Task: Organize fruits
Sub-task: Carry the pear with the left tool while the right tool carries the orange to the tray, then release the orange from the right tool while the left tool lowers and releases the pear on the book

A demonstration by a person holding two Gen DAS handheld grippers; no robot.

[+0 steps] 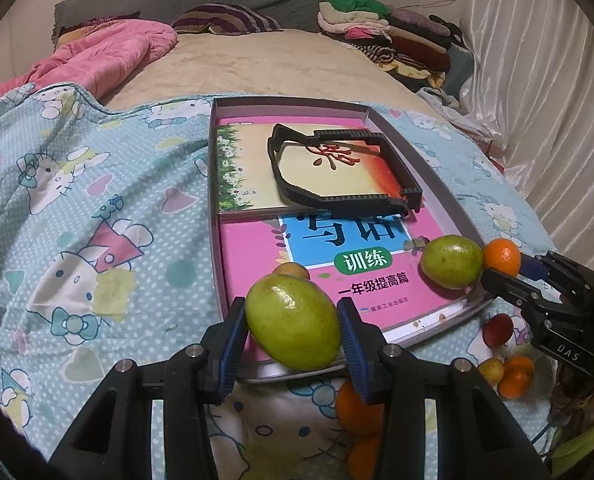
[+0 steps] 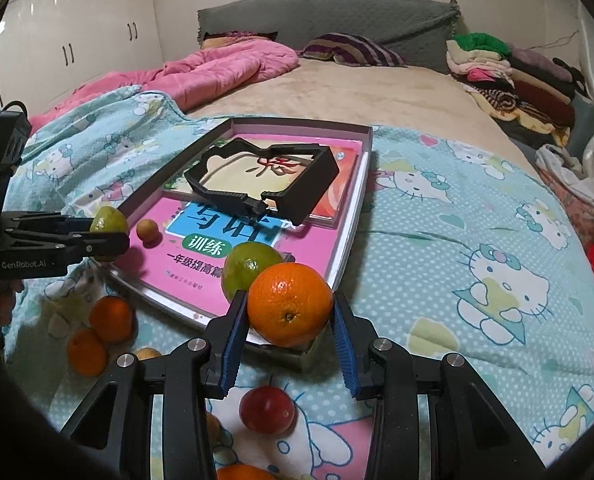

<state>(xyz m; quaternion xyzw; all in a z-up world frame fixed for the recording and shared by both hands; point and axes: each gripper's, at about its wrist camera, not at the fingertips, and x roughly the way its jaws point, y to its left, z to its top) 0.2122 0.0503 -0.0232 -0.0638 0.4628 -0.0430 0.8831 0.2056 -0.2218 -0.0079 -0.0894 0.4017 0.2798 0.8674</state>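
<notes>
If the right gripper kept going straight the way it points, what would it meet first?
Probably the round green citrus fruit in the shallow grey tray, just beyond the orange that the right gripper holds; depth is uncertain.

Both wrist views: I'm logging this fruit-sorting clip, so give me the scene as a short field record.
left gripper: shut on green fruit, above the tray's near edge
right gripper: shut on orange, at the tray's near corner
tray: on the bed, holds books and a black frame
fruit in tray: second green fruit, small brown fruit
loose on blanket: red fruit, several oranges
</notes>
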